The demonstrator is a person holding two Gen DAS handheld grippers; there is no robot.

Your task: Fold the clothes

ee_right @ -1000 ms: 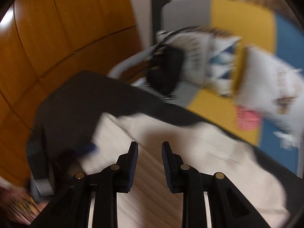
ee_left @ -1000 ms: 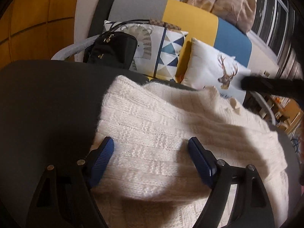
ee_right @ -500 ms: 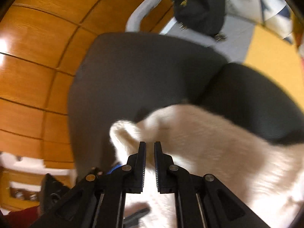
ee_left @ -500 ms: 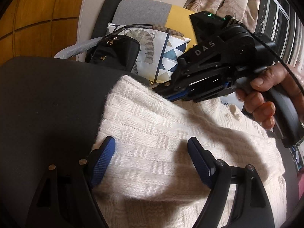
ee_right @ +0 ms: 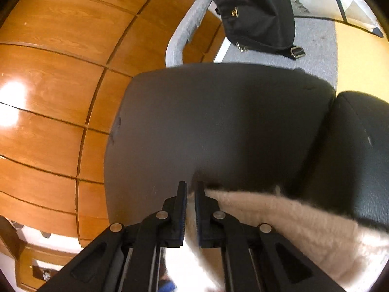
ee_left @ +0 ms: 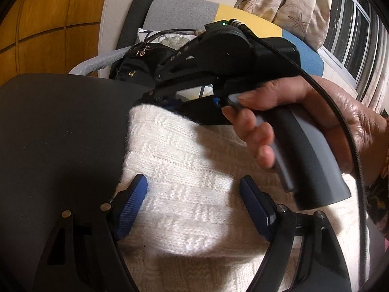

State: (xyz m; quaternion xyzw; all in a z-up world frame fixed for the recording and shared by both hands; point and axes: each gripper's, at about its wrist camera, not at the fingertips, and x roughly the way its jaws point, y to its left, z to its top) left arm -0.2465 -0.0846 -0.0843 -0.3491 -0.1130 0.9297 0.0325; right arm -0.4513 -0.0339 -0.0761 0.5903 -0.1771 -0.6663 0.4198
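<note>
A: What is shown largest?

B: A dark padded seat (ee_left: 60,131) fills the left of the left wrist view; a cream knitted sweater (ee_left: 184,189) is spread on it, centre to lower right.

A: And the hand-held grippers?

B: The left hand-held gripper (ee_left: 193,209) is held wide open over the knit, gripping nothing. The right hand-held gripper (ee_right: 190,194) is closed to a narrow slit on the sweater's corner.

A: Anything seen in one view only?

B: The person's hand (ee_left: 304,119). A black bag (ee_right: 255,12) is closed; its contents cannot be told.

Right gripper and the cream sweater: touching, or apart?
Touching. In the right wrist view the right gripper has its narrow jaws closed on the far corner of the cream sweater, knit showing between the pads.
</note>
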